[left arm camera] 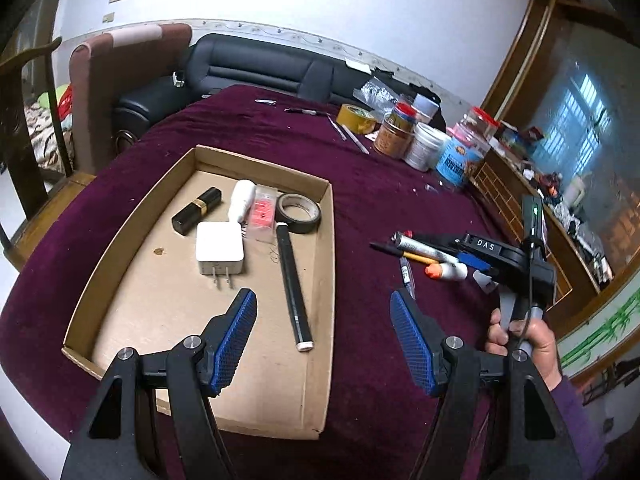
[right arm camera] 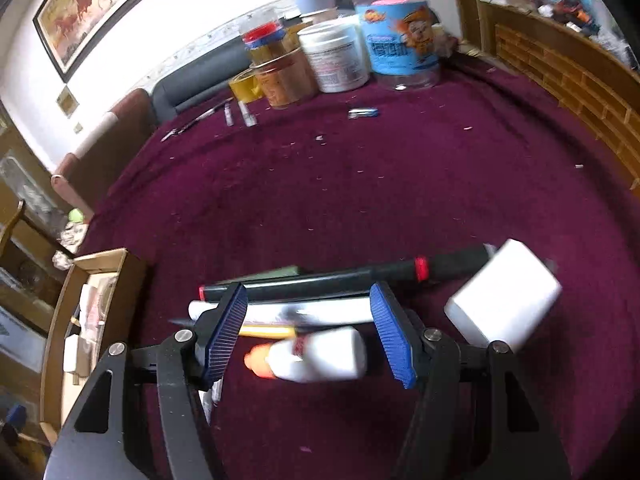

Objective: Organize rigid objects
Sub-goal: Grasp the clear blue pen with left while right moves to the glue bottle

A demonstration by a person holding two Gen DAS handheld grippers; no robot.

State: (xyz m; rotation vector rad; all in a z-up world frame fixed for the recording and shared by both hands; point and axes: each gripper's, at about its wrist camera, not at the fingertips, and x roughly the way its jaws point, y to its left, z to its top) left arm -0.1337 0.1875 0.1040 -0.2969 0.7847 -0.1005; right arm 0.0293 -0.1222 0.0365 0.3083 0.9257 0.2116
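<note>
Left wrist view: left claw (left arm camera: 323, 308) spread wide, empty, above cardboard tray (left arm camera: 326, 280) holding white charger (left arm camera: 219, 249). Right claw (right arm camera: 308, 312) apart over glue bottle (right arm camera: 320, 354); black marker (right arm camera: 344, 278) beyond.

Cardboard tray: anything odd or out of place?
Cardboard tray holds items lying loosely, nothing damaged. Oddity is outside it: a heap of pens and a white bottle sits on the cloth, under the open right gripper.
</note>
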